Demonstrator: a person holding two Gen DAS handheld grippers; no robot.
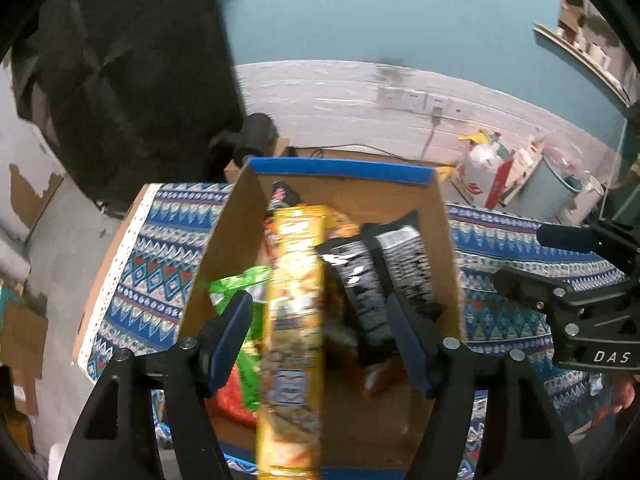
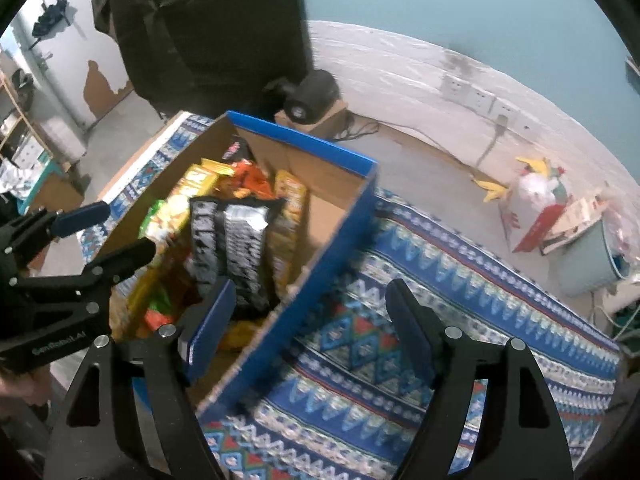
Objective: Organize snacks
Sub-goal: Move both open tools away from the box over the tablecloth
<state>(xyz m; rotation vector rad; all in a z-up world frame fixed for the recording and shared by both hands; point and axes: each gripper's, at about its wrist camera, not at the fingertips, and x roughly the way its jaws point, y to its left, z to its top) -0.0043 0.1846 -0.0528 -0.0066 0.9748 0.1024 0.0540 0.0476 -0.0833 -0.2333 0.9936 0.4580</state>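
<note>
A blue-edged cardboard box [image 1: 340,170] stands on the patterned cloth and holds several snack packs. My left gripper [image 1: 320,320] is open above the box. A long yellow snack pack [image 1: 294,312] lies blurred between its fingers, apart from both pads. A black-and-white pack [image 1: 384,276] and a green pack [image 1: 236,284] lie beside it. In the right wrist view my right gripper [image 2: 310,324] is open and empty, straddling the box's near right wall [image 2: 320,264]. The black-and-white pack [image 2: 236,248] and an upright yellow pack [image 2: 290,216] show inside. The left gripper [image 2: 116,232] shows at left.
The blue patterned cloth [image 2: 420,280] covers the table right of the box. A dark fan [image 2: 312,92] sits on a carton behind it. A grey bin [image 2: 592,256] and a white-and-red bag [image 2: 532,208] stand on the floor at the right, by the wall sockets [image 1: 412,100].
</note>
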